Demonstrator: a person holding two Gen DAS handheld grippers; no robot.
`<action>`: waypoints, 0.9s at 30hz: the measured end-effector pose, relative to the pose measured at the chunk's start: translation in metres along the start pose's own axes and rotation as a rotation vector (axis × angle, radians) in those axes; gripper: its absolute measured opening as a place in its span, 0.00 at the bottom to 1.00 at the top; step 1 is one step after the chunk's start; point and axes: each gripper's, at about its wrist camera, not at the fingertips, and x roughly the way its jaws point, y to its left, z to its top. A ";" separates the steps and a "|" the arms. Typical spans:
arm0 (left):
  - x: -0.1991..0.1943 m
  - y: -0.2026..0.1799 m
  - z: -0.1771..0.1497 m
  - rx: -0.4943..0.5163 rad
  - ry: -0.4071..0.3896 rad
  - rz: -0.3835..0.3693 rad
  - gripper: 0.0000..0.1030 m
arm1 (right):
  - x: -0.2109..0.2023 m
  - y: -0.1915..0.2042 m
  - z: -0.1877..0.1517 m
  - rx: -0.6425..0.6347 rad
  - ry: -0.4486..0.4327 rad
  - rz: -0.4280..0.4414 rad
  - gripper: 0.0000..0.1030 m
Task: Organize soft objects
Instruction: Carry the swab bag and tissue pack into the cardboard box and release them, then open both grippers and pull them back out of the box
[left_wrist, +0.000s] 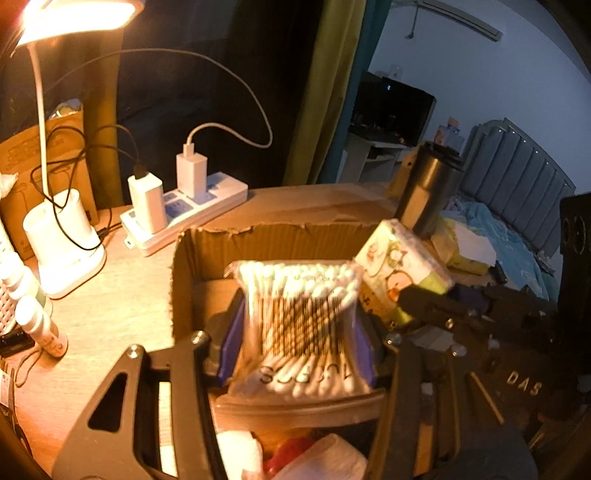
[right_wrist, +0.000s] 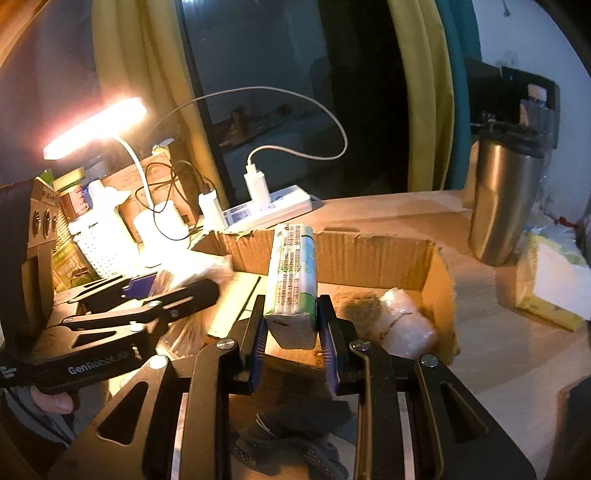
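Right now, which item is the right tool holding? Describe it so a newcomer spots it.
Find the open cardboard box mid-desk. Above it the right tool clamps an upright tissue pack. Unlike the clear-wrapped roll in the box, it is white-green with printed text.

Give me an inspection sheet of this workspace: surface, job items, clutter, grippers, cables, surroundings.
Surface: wooden desk, lit by a desk lamp.
Job's things: open cardboard box on the desk; pack of cotton swabs and tissue pack both held over it; a clear wrapped bundle lies inside.
Clutter: steel tumbler, yellow tissue packet, small white bottles, brown carton behind the lamp.
Grippers: left gripper shut on the swabs; right gripper shut on the tissue pack.
Cables: power strip carrying two chargers; white cable loops upward; black wires tangle round the lamp stem.
Surroundings: yellow curtains, dark window, bed with grey headboard.
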 end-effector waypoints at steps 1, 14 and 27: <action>0.003 -0.001 0.000 -0.001 0.007 0.001 0.51 | 0.003 0.000 0.000 0.001 0.005 0.008 0.27; 0.015 0.008 0.002 -0.061 0.040 0.004 0.70 | 0.026 -0.014 -0.002 0.066 0.040 0.071 0.30; -0.001 0.009 0.004 -0.055 0.009 -0.001 0.77 | 0.021 -0.020 -0.011 0.086 0.064 0.046 0.41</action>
